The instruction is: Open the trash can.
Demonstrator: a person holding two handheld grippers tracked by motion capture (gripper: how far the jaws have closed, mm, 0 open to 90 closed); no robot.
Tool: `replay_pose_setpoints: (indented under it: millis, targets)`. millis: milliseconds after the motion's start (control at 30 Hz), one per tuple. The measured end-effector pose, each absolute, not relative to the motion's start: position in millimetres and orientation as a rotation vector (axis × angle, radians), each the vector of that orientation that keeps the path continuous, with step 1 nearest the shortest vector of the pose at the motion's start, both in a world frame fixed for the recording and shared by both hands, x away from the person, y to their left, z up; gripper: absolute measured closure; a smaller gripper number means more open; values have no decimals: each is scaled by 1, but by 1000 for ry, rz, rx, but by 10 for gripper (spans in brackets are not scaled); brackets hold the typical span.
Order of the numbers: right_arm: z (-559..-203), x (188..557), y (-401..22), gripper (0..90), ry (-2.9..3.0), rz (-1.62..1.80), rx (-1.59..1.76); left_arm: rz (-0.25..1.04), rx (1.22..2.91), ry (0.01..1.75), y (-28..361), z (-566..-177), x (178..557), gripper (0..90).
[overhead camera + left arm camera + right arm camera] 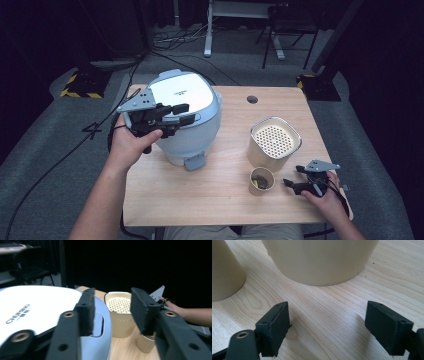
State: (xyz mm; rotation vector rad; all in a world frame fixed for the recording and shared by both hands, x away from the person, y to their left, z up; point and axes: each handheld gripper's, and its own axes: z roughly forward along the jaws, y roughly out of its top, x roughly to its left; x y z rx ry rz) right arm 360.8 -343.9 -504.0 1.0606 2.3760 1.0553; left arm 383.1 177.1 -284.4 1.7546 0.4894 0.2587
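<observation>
On the left half of the wooden bench [210,200], the left claw [182,114] hangs over the lid of a white and pale-blue rice cooker [187,117], its jaws parted with nothing between them. From the left claw's own view those jaws frame the cooker's lid release and, farther off, a cream container. The left hand [131,142] grips the tool from below, wrist angled in toward the cooker.

The rice cooker stands upright near the bench's far left corner, lid down, with a grey tab jutting from its base toward the person.

To the right, the cream container with a perforated insert [274,142] stands near the middle of the bench's right half, and a small beige cup [261,181] sits just beside it on the near side; something dark lies in the cup, too small to tell.

The right claw [291,184] rests low at the bench's near right edge, jaws open and empty, pointing toward the cup. From the right gripper view its pads hover just over bare wood, the container and cup ahead.
</observation>
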Motion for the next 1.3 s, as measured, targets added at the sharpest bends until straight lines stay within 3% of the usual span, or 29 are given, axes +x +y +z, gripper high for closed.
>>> replay_pose_setpoints:
  millis: [200,633,1300]
  targets:
    - [-504,361,-344,203,2376,1055,1060,291,1851,481,171,-285,392,742]
    - [-504,361,-344,203,2376,1055,1061,353,1996,531,161,-282,396,879]
    - [-504,361,-344,202,2376,1055,1061,465,2096,558,148,-275,390,900]
